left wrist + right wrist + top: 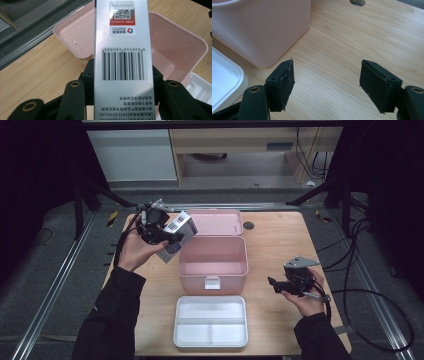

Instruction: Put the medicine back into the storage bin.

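Left gripper (159, 231): raised above the table's (280, 245) left rear, jaws clamped on the long sides of a silver carton (123, 57), which is carried at a tilt just beside the pink storage box's (214, 257) left rim, probably for lowering inside. Carton: slim, rectangular, glossy printed card with barcode and QR sticker. Pink box: smooth moulded plastic, rounded corners, deep and empty; hinged lid (215, 222) thrown back flat behind, front latch (212, 282) facing the person. White tray (210, 321): shallow divided plastic insert, set in front of the box, likely lifted out to free the cavity. Right gripper (274, 284): jaws spread wide with nothing between them, rubber-like pads (280, 85) worn, hovering low over pale wood-grain tabletop right of the box, seemingly on standby.
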The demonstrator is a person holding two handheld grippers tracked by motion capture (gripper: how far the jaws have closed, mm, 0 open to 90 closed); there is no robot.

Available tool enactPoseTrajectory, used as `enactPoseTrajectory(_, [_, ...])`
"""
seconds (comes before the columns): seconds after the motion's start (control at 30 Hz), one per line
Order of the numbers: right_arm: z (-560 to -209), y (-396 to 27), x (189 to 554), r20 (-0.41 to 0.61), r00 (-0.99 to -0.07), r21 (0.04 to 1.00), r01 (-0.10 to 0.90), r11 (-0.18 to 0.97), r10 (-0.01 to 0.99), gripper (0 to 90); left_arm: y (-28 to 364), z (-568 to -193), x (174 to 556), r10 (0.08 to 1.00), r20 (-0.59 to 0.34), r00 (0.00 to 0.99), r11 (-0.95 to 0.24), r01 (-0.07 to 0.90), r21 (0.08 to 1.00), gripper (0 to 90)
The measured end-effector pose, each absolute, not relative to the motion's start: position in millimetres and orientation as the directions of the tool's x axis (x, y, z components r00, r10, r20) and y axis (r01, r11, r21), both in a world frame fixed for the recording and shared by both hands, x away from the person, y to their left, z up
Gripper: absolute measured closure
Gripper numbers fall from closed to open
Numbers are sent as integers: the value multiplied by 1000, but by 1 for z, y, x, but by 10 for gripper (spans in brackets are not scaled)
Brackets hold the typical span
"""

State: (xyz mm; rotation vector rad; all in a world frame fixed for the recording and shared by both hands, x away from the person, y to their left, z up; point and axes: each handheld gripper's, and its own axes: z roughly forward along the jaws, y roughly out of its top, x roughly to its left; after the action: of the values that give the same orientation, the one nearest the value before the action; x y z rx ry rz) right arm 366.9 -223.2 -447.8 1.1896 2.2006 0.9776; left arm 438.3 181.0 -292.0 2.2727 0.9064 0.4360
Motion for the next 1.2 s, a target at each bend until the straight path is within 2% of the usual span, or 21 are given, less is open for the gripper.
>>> enactPoseTrajectory(0.63, [-449, -225, 368, -56, -524, 757, 533, 378, 850, 281, 127, -308, 456, 629, 57, 776, -607, 444, 659, 558])
enactPoseTrajectory(0.87, [-450, -223, 368, -55, -535, 757, 528, 385, 843, 281, 117, -327, 463, 603, 26, 797, -623, 451, 640, 558])
enactPoseTrajectory(1.2, [-451, -222, 368, -63, -542, 751, 527, 397, 838, 280, 98, -353, 472, 551, 28, 834, -688, 435, 581, 558])
